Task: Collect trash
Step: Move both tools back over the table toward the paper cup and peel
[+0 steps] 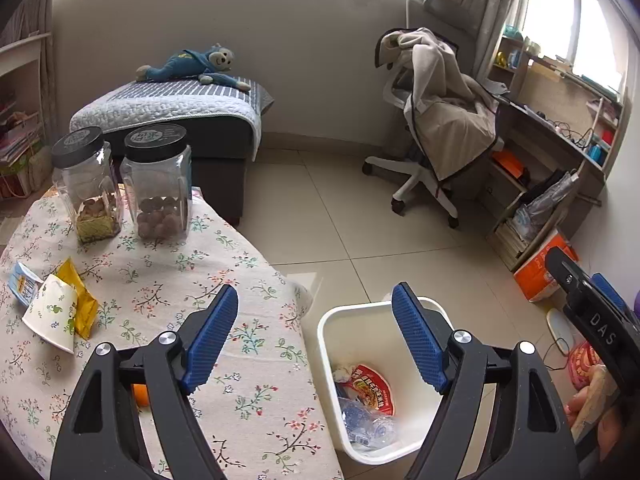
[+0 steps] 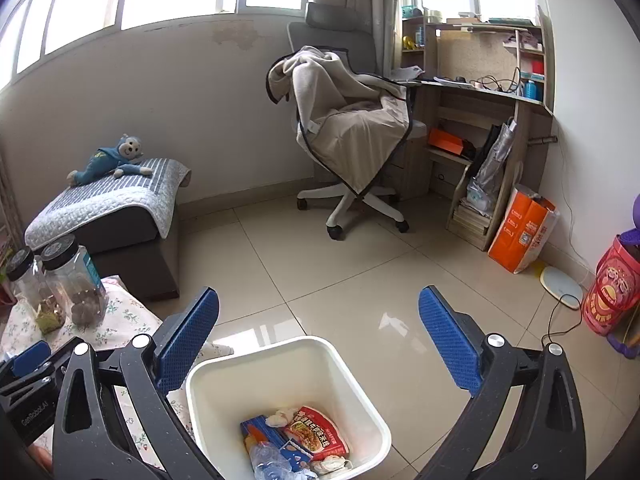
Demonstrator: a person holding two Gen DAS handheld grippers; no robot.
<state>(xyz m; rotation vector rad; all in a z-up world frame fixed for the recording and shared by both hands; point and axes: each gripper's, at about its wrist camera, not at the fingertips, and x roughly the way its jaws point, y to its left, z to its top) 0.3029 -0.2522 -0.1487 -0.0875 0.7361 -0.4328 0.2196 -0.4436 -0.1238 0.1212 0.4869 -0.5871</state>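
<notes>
Both grippers, left (image 1: pixel 314 338) & right (image 2: pixel 319 342), hang w/ jaws apart, empty, over the white bin (image 2: pixel 362 404). Remaining trash: paper cup (image 1: pixel 52 316) & yellow wrapper (image 1: pixel 82 300) on the bench (image 1: pixel 248 360), far-left side. Light, crushable; pinch cup at rim. Bench edge is just beside bin; floor open.

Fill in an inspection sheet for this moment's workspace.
Surface: floral-cloth table, partly cleared.
Job's things: white plastic bin on the floor beside the table, holding a red noodle lid and a crushed clear bottle; paper cup and yellow wrapper lie on the table.
Clutter: two black-lidded clear jars.
Grippers: left gripper and right gripper open, empty.
Cables: black cord on the floor.
Surroundings: blanket-draped office chair, desk, stuffed monkey.
</notes>
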